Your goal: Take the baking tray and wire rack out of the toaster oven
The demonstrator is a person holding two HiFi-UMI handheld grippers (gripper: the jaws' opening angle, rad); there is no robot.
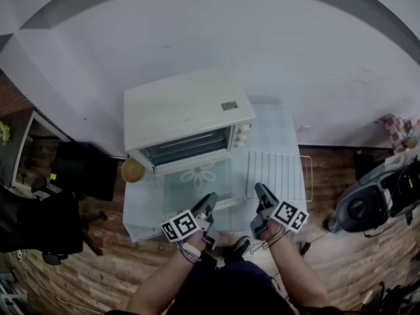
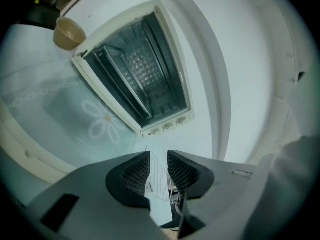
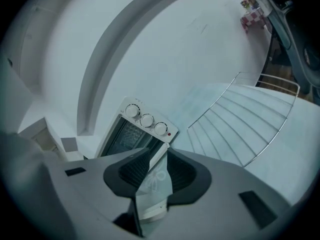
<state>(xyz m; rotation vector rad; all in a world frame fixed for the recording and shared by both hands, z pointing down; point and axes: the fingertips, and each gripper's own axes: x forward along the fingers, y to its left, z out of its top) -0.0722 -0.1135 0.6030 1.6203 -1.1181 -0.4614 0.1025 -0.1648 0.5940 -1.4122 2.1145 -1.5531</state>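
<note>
Rack (image 1: 275,172) lies right of the oven (image 1: 184,107). The tray (image 2: 127,81) seems to be inside, long axis across the mouth. Both claws are narrowly parted and empty. Left claw (image 2: 158,156) faces the mouth more squarely than right claw (image 3: 159,154).

On table (image 1: 149,205): toaster oven (image 1: 187,120), bowl (image 1: 132,170) at left, wire rack (image 1: 275,174) at right.
</note>
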